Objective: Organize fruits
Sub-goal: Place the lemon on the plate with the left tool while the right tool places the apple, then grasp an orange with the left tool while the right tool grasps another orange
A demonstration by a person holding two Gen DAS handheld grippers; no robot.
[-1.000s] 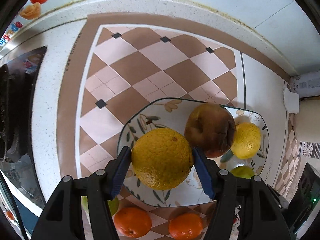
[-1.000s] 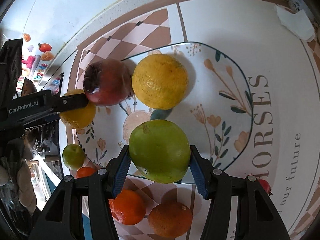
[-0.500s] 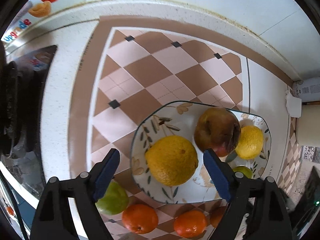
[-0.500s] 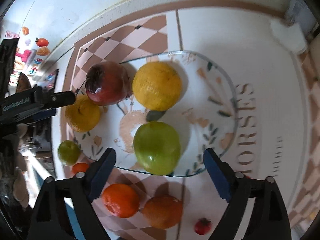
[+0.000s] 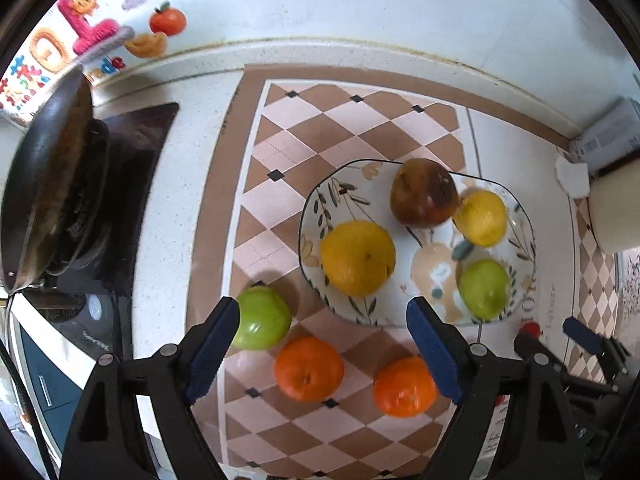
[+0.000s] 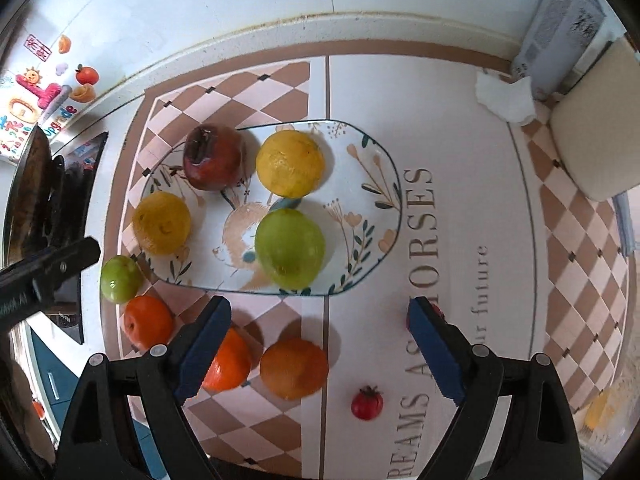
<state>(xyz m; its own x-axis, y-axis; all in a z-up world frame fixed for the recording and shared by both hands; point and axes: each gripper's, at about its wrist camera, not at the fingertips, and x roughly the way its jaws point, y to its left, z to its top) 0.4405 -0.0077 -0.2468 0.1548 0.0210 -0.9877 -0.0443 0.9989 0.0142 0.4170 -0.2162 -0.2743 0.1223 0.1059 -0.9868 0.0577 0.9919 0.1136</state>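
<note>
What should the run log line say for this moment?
left gripper: open, empty | right gripper: open, empty | plate: four fruits | mat: green apple, three oranges, small red fruit

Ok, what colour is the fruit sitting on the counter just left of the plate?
Green. The green fruit shows best in the left wrist view, beside the plate.

Bright, even light — fisheye-warped edges
</note>
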